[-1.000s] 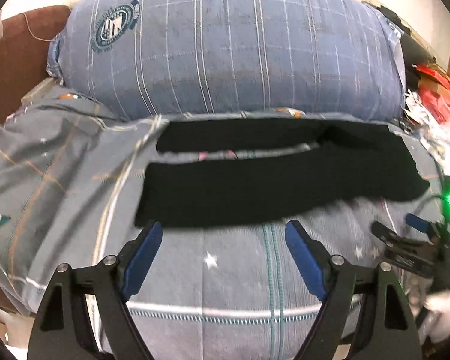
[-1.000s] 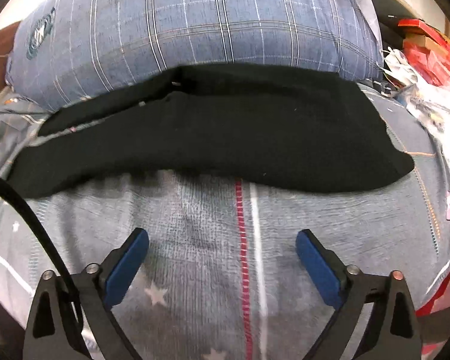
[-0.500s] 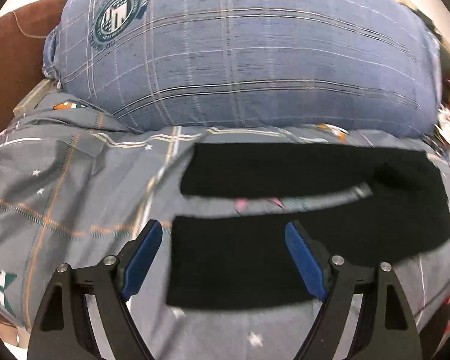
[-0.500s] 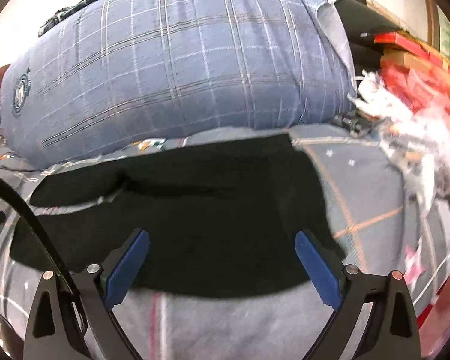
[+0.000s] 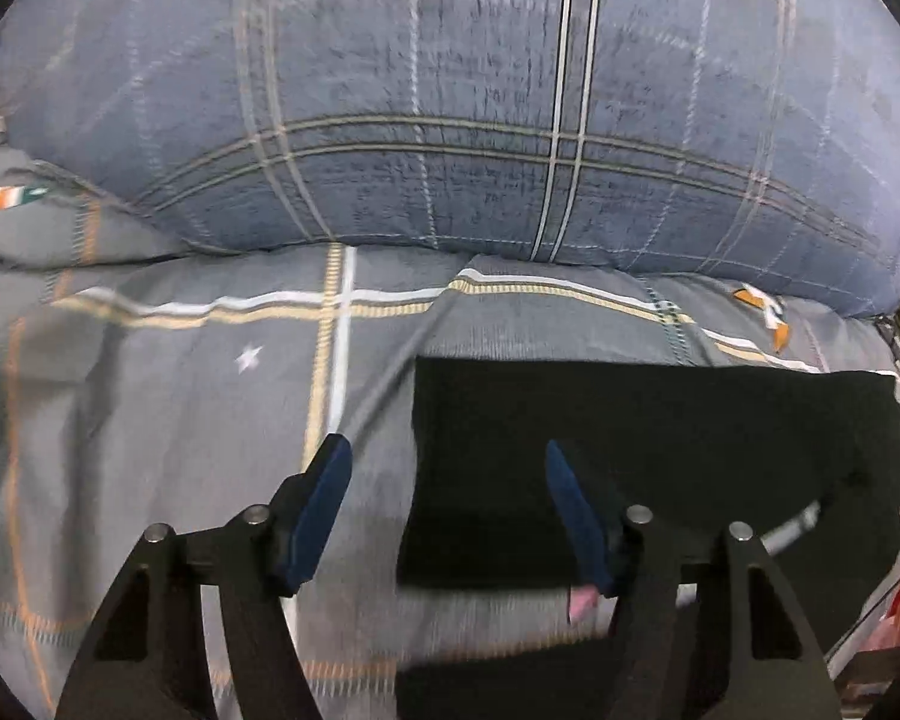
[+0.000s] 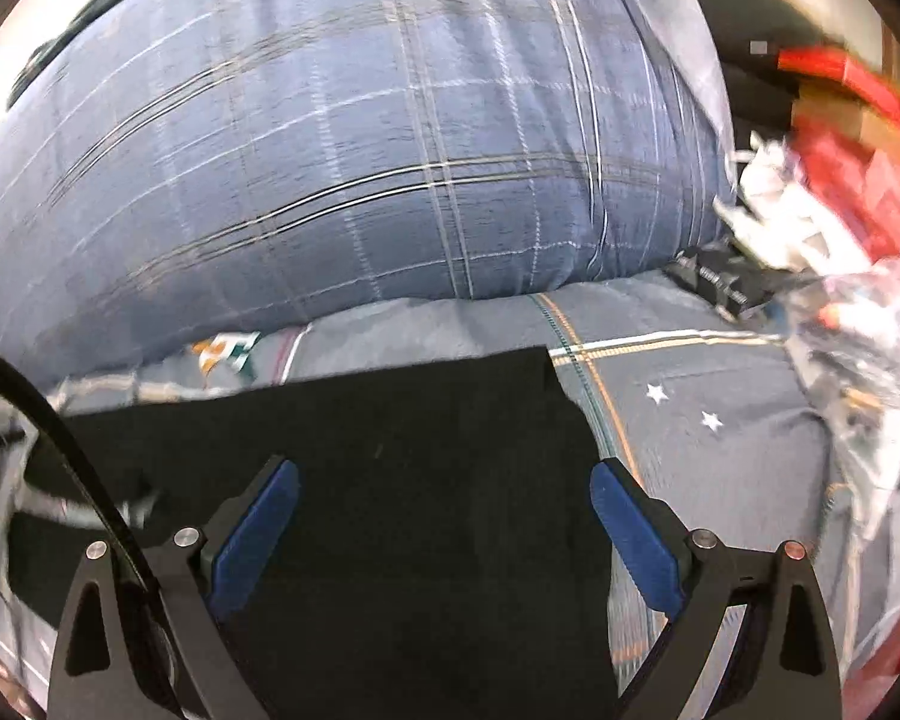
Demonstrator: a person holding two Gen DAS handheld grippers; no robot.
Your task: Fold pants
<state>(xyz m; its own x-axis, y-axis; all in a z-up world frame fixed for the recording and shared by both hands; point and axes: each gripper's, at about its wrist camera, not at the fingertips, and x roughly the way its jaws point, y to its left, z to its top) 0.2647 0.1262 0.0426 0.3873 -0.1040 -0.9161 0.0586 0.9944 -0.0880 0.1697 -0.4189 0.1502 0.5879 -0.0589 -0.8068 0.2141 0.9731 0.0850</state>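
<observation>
Black pants (image 5: 660, 450) lie flat on the grey star-print bedsheet (image 5: 180, 408). In the left wrist view the far leg's end forms a straight edge. My left gripper (image 5: 447, 468) hangs just above that edge, its jaws closing, with the edge between the blue pads and no pad pressing on it. In the right wrist view the pants (image 6: 420, 420) fill the lower middle, and their far right corner lies just ahead. My right gripper (image 6: 444, 492) stands wide open over the cloth, its right finger at the pants' right edge.
A big blue plaid pillow (image 5: 450, 120) rises right behind the pants, also in the right wrist view (image 6: 360, 150). Red packages (image 6: 858, 168) and plastic clutter (image 6: 858, 360) crowd the bed's right side. A black cable (image 6: 60, 432) crosses the left of the right wrist view.
Both grippers have travelled forward toward the pillow and now hover over the pants' far side. The left gripper's jaws stand narrower than before. The right gripper's jaws are as wide as before.
</observation>
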